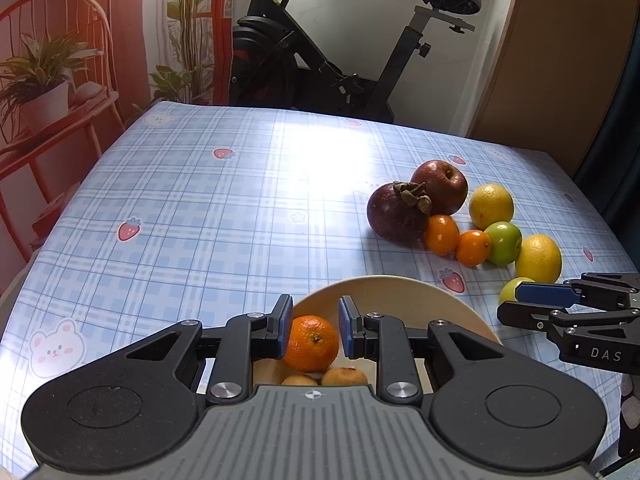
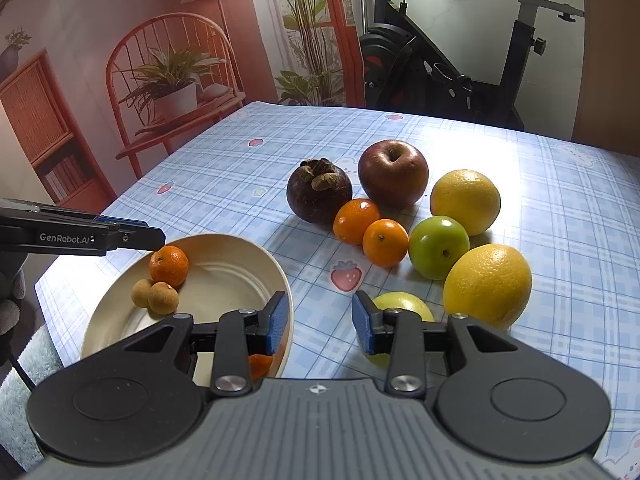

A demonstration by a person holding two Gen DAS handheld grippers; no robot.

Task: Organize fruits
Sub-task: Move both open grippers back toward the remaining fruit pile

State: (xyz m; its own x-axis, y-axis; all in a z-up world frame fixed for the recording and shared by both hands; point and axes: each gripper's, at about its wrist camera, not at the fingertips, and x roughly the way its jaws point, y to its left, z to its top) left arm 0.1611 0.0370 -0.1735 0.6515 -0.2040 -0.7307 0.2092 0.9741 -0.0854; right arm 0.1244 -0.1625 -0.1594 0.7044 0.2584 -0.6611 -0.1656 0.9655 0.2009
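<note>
In the left wrist view, your left gripper (image 1: 312,326) hung over the near side of the cream bowl (image 1: 400,292), its blue pads drawn in close with only a narrow gap and nothing gripped between them. Through that gap you saw the mandarin (image 1: 311,344), lying in the bowl below and beyond the fingertips, with two brown longans (image 1: 344,376) just nearer than it. To the far right on the checked tablecloth (image 1: 200,200), the rest of the fruit sat in a tight cluster: a mangosteen (image 1: 394,212), a red apple (image 1: 440,186), two small oranges (image 1: 441,235), a green apple (image 1: 503,243) and two lemons (image 1: 491,205). Your right gripper (image 1: 510,302) came in from the right edge, beside a pale green fruit (image 1: 510,286).

In the right wrist view, your right gripper's jaws stood apart and held nothing. The gap between them showed bare tablecloth; the left finger overlapped the bowl's rim, and the pale green fruit lay just beyond the right finger, partly hidden by it. Your left gripper reached in from the left, its tips just above the mandarin, which rested on the bowl's far left side touching the longans. Whether the tips touched the fruit you could not tell
</note>
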